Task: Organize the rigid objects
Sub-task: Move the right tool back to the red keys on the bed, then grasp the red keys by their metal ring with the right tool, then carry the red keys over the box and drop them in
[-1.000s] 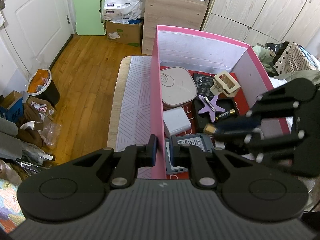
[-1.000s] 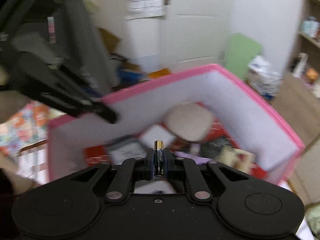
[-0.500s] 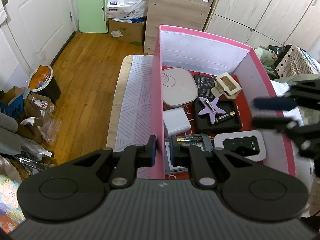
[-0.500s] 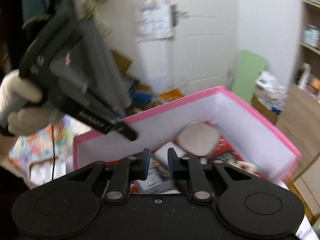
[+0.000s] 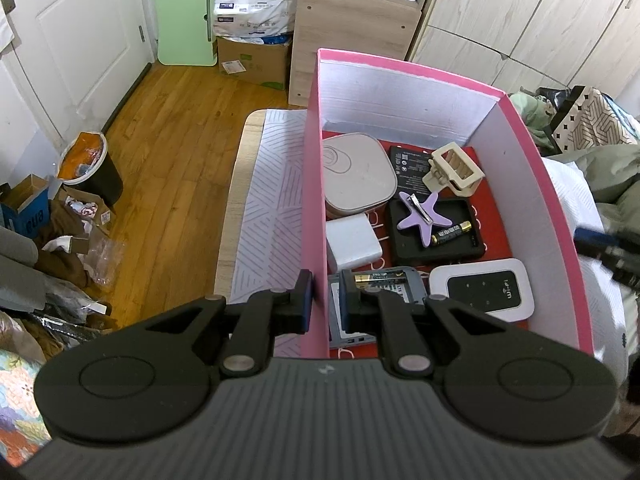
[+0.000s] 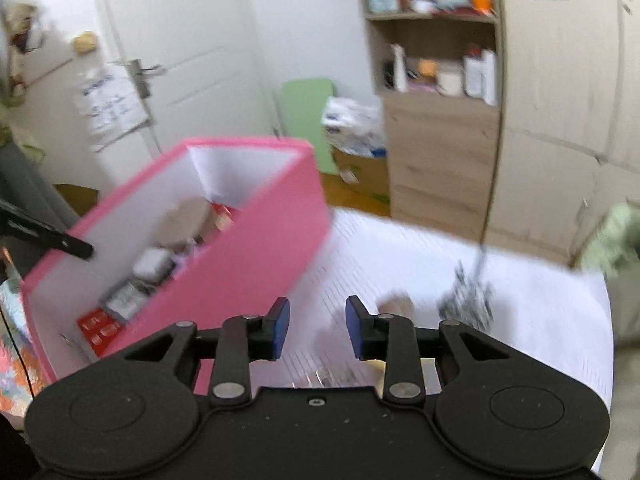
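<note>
My left gripper [image 5: 326,300] is shut on the left wall of the pink box [image 5: 314,184] and holds it. Inside lie an AA battery [image 5: 376,278] on a grey device [image 5: 400,288], a second battery [image 5: 452,234] on a black tray, a purple star clip [image 5: 424,216], a beige hair claw [image 5: 454,170] and a white router [image 5: 482,288]. My right gripper [image 6: 316,328] is outside the pink box [image 6: 240,240], over the white cloth [image 6: 400,256]. Its jaws are opening with nothing between them. It shows blurred at the right edge [image 5: 608,244] of the left wrist view.
Blurred small items lie on the cloth ahead of my right gripper: a beige piece [image 6: 396,304] and a grey metal bunch [image 6: 468,296]. A wooden cabinet [image 6: 440,140] stands behind. Left of the table are wood floor [image 5: 172,152] and a bin [image 5: 88,168].
My right gripper let go of the battery, which now lies on the grey device in the box. It then swung right, out of the box, and opened. My left gripper stayed put.
</note>
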Available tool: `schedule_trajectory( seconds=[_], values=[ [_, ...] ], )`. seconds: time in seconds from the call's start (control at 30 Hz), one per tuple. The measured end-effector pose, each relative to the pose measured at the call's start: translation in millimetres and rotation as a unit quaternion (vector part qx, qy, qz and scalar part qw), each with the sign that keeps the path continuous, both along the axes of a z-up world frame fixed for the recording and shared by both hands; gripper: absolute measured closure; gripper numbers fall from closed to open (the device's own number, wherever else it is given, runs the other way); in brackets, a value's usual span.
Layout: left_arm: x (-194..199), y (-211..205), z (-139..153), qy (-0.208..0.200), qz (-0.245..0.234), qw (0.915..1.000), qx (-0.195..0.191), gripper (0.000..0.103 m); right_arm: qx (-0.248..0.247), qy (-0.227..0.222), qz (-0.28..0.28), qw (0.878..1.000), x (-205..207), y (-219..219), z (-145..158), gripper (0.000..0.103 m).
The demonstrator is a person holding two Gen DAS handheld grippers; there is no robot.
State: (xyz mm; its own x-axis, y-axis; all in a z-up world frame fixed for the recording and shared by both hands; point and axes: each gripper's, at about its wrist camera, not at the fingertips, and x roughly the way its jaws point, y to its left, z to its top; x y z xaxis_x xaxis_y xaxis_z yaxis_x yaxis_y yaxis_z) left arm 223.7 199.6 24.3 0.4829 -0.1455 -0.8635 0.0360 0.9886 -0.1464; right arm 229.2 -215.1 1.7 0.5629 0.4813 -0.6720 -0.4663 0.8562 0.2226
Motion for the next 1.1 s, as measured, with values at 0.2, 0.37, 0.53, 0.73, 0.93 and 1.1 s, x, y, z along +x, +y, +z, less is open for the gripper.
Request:
schedule_trajectory(
  seconds=[0.2,0.37,0.53,0.73,0.93,1.1],
  values=[
    [-0.2,0.2,-0.7,0.000,0.000,1.0000,0.000,0.092,-0.007,0.046,-0.035,0.998,-11.6,-1.4,-39.7,0.064],
    [-0.7,0.1,-0.9,0.000,0.001,1.0000,0.001,0.092,-0.009,0.044,-0.051,0.998,-10.7,12.4,-54.6,0.058],
    [-0.8,0.0,-0.9,0.000,0.001,1.0000,0.000,0.092,-0.030,0.030,-0.068,0.997,-5.9,23.0,-58.6,0.072],
    [-0.9,0.1,-1.2,0.000,0.000,1.0000,-0.001,0.092,0.016,0.018,-0.052,0.998,-12.1,14.3,-41.4,0.073],
    [-1.1,-1.3,-0.6,0.000,0.000,1.0000,0.001,0.091,0.030,-0.044,-0.026,0.998,-24.8,22.3,0.0,0.073],
    [-1.8,-2.5,-0.2,-0.001,0.001,1.0000,-0.001,0.091,0.030,-0.104,0.000,0.994,-33.0,32.5,36.8,0.073]
  ],
)
